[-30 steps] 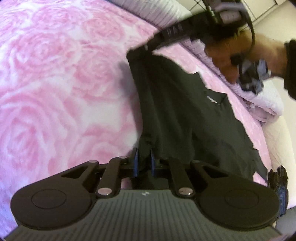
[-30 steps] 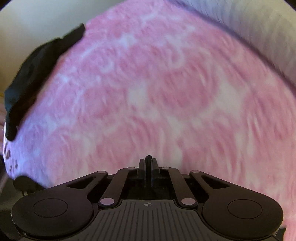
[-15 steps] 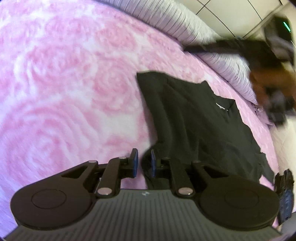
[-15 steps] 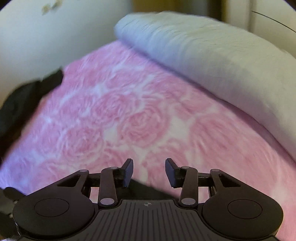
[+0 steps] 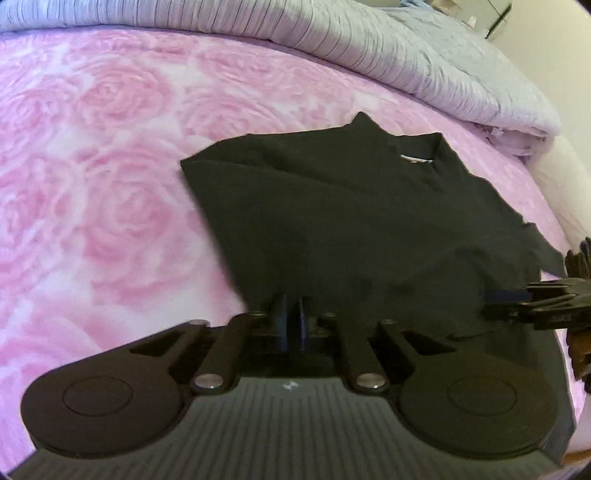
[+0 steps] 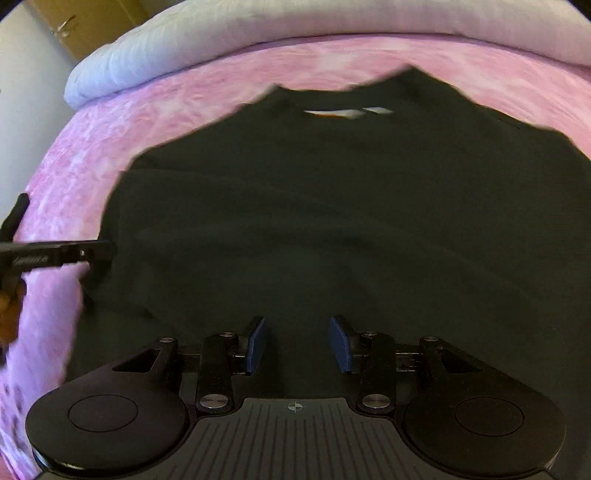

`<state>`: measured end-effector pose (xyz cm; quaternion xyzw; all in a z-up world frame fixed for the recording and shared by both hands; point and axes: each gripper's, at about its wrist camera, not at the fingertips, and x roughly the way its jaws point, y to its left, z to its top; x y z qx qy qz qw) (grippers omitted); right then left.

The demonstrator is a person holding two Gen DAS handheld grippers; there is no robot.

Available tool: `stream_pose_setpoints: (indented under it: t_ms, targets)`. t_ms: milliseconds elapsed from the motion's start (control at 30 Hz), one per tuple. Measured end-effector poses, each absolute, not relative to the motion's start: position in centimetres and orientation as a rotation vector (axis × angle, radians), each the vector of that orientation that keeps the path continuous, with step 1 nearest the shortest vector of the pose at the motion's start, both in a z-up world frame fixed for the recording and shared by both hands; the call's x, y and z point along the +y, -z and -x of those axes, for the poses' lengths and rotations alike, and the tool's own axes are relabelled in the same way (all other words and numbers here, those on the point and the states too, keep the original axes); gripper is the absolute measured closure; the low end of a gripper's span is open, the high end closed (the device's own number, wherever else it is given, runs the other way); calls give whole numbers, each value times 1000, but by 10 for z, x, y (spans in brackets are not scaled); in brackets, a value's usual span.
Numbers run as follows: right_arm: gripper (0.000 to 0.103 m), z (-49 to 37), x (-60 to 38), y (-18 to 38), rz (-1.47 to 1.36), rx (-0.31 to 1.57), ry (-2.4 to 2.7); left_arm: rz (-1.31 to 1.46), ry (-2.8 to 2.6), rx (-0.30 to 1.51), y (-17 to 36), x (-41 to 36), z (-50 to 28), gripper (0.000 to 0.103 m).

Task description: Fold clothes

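Observation:
A black shirt lies spread on the pink rose bedspread, collar and white label at the far side. Its left side looks folded inward. My left gripper sits at the shirt's near left edge, fingers nearly touching, pinching the cloth. The right wrist view shows that gripper at the shirt's left border. My right gripper is open, blue pads wide apart just above the shirt's near hem. In the left wrist view it comes in from the right over the shirt's lower right corner.
A rolled pale lilac quilt runs along the far side of the bed. Pale wall and a wooden door stand beyond it. The bed's edge falls away at the left in the right wrist view.
The right gripper let go of the lifted shirt corner, opened, and swung round to the near hem. The shirt now lies flat. The left gripper opened slightly, then closed on the near edge.

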<state>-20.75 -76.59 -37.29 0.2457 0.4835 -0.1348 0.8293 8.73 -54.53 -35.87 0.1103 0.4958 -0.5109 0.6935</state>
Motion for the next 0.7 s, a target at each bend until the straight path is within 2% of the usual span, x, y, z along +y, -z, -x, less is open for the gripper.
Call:
stream_pose_setpoints:
  t_ms: [433, 567, 700]
  targets:
    - [61, 305, -790, 354, -643, 956, 469, -471, 998, 1043, 324, -535, -69, 95]
    - [61, 322, -794, 337, -673, 972, 576, -531, 1070, 983, 306, -536, -36, 90]
    - [61, 336, -790, 320, -729, 864, 564, -658, 1249, 882, 307, -550, 14, 86]
